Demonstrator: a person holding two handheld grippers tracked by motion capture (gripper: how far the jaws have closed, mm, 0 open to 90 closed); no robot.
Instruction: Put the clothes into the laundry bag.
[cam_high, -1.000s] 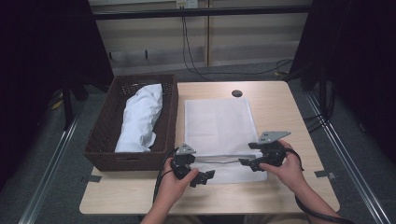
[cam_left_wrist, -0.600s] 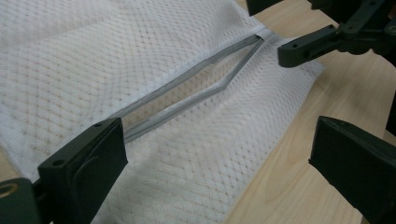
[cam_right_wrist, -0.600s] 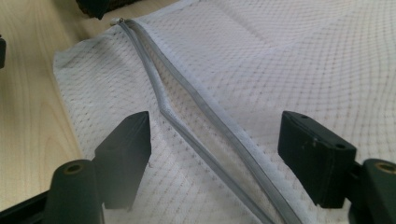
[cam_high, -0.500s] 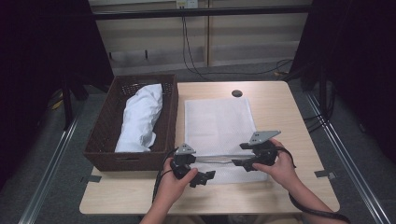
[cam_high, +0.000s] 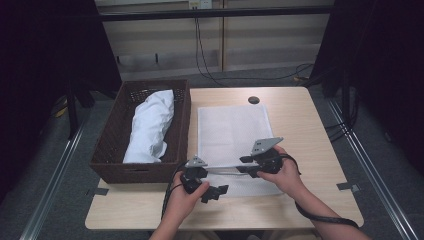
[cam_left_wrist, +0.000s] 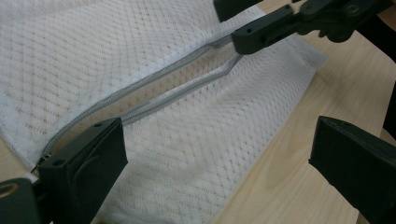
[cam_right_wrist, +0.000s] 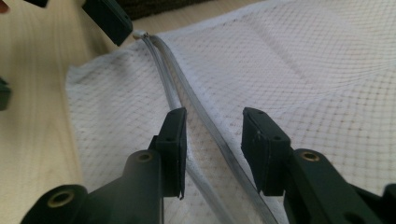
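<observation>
The mesh bag (cam_high: 232, 137) is lying flat on the table (cam_high: 305, 107), right next to the basket (cam_high: 112, 150) w/ a white cloth (cam_high: 150, 125) sitting in it. Its zipper (cam_left_wrist: 154, 88) is partly undone along the near edge. The right gripper (cam_right_wrist: 212, 135) is sitting over the zipper w/ its jaws straddling both tracks; they've just been closing but aren't pinching anything yet, afaict. The left gripper (cam_left_wrist: 219, 149) is parked at the bag's near left corner, jaws spread wide, one pad (cam_left_wrist: 88, 154) resting by the zipper's end, prob just touching the mesh.
</observation>
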